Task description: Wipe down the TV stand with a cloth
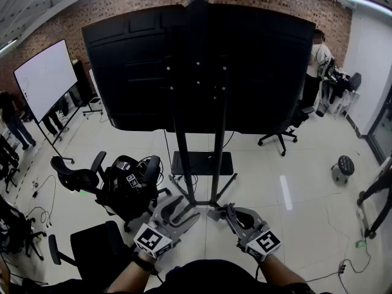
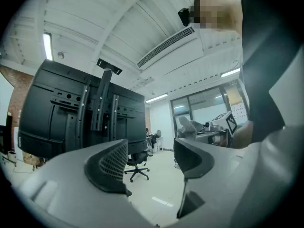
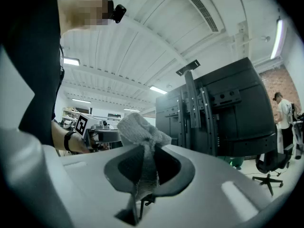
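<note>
Right gripper (image 3: 147,161) is pinching 1 cloth (image 3: 141,127) as I'm watching from my end. Its 2 jaws are pressing nearly together on a thin fold of the fabric. Above the jaws the cloth is bunching into a pale grey, nubbly wad with a terry-like weave, and a short strip is hanging down between the pads.

On the other side, the left gripper (image 2: 151,161) is carrying nothing. Its 2 jaws are standing wide apart, and only the floor (image 2: 159,186) is showing between them.

From the head view, I'm seeing both grippers hovering low, side by side, just beside the foot of the TV stand (image 1: 183,164). I cannot tell whether the cloth is touching it.

I'm counting 1 stand, black, with 2 upright poles rising from splayed legs and 1 dark shelf plate (image 1: 202,163) sitting low behind them. It is carrying 1 large black TV (image 1: 202,66), whose back is facing me.

Around it I'm counting 4 black office chairs (image 1: 76,176), 3 to the left and 1 to the right. There is also 1 whiteboard (image 1: 46,78) at the left and 1 round stool (image 1: 345,166) at the right.
</note>
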Motion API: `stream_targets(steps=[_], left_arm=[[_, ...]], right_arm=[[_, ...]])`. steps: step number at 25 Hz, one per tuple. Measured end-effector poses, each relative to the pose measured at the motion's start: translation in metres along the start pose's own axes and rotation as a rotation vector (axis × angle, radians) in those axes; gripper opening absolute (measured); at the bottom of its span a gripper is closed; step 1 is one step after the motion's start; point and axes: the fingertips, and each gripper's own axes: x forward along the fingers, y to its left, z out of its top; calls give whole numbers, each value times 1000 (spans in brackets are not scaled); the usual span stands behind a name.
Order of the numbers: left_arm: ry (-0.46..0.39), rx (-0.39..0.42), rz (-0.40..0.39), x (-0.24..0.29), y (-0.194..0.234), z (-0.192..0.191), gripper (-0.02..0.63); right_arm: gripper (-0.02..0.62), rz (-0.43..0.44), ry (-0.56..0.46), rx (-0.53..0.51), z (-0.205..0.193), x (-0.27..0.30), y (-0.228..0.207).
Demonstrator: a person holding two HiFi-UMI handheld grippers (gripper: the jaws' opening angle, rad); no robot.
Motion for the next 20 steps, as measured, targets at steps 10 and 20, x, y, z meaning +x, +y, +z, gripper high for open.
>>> stream_targets(steps=[10,20], left_arm=[[-35,89,6,23,18,34,330],[-127,184,-45,54,88,84,330]], right_arm=[[34,23,-46,-71,31,12,-27],[35,24,-111,-219,88,82,-61]])
